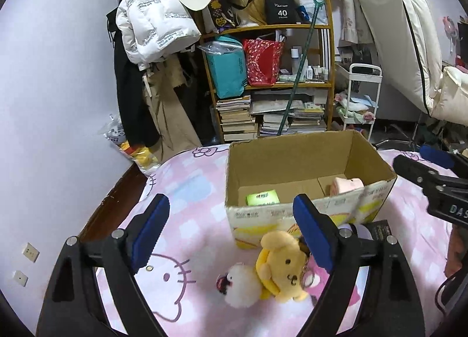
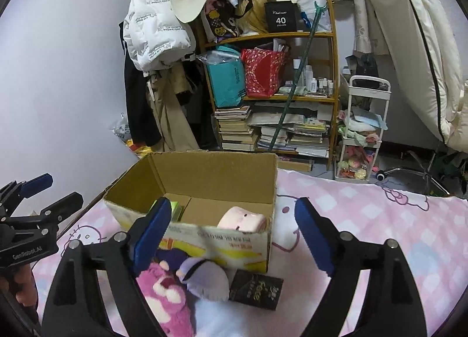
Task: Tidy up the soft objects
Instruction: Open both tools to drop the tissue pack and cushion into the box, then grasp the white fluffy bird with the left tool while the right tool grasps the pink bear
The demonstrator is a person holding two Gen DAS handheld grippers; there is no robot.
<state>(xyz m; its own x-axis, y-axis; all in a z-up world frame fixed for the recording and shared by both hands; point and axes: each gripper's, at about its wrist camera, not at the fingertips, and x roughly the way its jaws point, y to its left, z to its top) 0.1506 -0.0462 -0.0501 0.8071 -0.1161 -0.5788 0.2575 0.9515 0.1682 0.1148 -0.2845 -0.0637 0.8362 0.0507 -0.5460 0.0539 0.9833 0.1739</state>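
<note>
An open cardboard box (image 1: 307,214) stands on the pink bed; it also shows in the right wrist view (image 2: 216,237). Inside lie a pink soft item (image 1: 346,185) (image 2: 242,220) and a green packet (image 1: 261,198). In front of the box lie a yellow plush dog (image 1: 282,266), a white fluffy plush (image 1: 242,284), a pink plush bear (image 2: 163,293) and a lavender plush (image 2: 204,278). My left gripper (image 1: 231,237) is open and empty above the yellow and white plushes. My right gripper (image 2: 234,237) is open and empty, over the box's front wall.
A black packet (image 2: 256,291) lies on the bed right of the lavender plush. The bed's left edge (image 1: 114,199) drops off by the wall. Behind the bed stand a cluttered wooden shelf (image 1: 272,79), hanging coats (image 1: 152,44) and a white trolley (image 2: 362,132).
</note>
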